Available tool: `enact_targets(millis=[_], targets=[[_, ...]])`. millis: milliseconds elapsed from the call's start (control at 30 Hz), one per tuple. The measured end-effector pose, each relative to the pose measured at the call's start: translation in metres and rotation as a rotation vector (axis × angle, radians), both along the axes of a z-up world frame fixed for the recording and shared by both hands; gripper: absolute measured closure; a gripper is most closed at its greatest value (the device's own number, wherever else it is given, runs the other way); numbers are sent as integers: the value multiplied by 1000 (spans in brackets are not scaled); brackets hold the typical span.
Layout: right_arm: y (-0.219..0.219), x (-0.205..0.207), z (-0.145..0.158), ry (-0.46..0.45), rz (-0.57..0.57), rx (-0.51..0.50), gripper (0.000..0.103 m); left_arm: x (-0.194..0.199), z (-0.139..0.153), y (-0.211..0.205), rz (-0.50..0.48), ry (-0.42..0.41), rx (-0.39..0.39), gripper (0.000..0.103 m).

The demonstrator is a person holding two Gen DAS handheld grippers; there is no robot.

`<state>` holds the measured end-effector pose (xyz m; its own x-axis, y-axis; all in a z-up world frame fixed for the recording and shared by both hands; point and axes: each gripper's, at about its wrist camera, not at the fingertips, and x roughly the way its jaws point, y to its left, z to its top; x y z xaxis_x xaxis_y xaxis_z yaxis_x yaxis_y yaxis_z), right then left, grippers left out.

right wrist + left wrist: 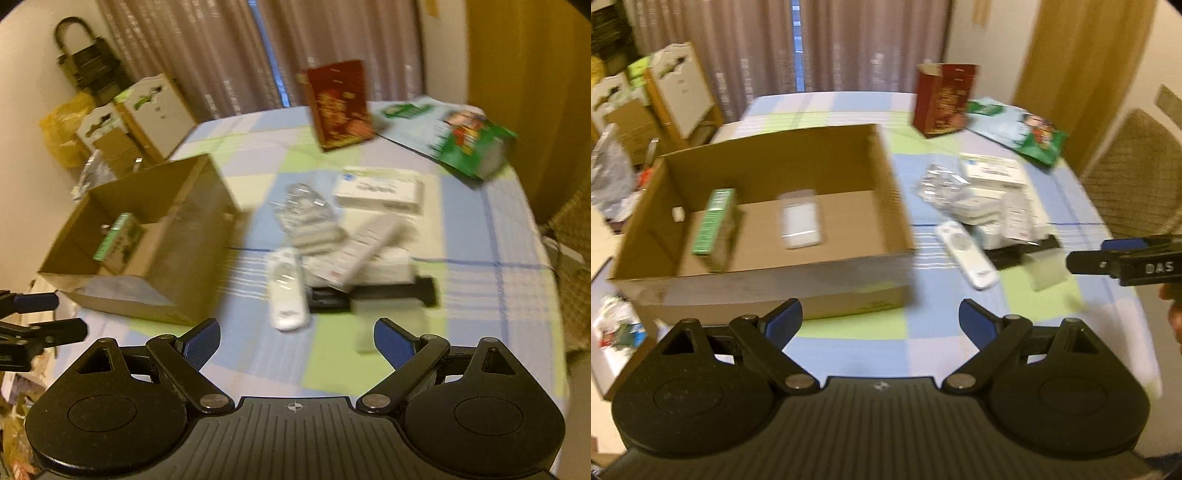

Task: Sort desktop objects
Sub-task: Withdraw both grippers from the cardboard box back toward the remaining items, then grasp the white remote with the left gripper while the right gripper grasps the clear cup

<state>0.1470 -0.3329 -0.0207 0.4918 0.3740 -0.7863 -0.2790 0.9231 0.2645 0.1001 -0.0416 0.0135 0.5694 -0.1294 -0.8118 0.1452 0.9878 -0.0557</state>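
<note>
An open cardboard box stands on the checked tablecloth at the left. Inside lie a green carton and a clear plastic packet. To its right is a pile: a white remote, a crinkled clear bag, white medicine boxes and a black flat item. My left gripper is open and empty before the box. My right gripper is open and empty before the pile.
A red box stands upright at the far side. A green and blue printed bag lies at the far right. A wicker chair is to the right; cartons stand on the floor at the left.
</note>
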Motion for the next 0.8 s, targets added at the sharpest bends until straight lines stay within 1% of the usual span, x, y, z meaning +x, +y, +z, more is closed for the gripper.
enact_targets(millis=[200, 300, 400, 500, 533, 600, 633, 700, 800], targets=[[-55, -3, -14, 56, -124, 0, 10, 8, -16, -43, -112, 18, -25, 14], [-78, -3, -19, 75, -178, 2, 10, 16, -27, -68, -156, 42, -28, 20], [-98, -2, -22, 86, -216, -2, 10, 30, -42, -90, -166, 60, -19, 23], [-114, 0, -26, 99, -243, 1, 10, 45, -58, -112, -170, 77, -9, 24], [-118, 1, -27, 103, -249, 4, 10, 50, -63, -119, -172, 83, -5, 27], [-126, 2, -30, 113, -259, 9, 10, 63, -75, -128, -138, 88, 6, 31], [-130, 3, -32, 118, -263, 11, 10, 70, -81, -130, -115, 95, 11, 37], [-136, 6, -35, 128, -272, 15, 10, 85, -92, -133, -70, 112, 19, 42], [-146, 10, -38, 141, -282, 20, 10, 103, -104, -135, -14, 120, 33, 44]])
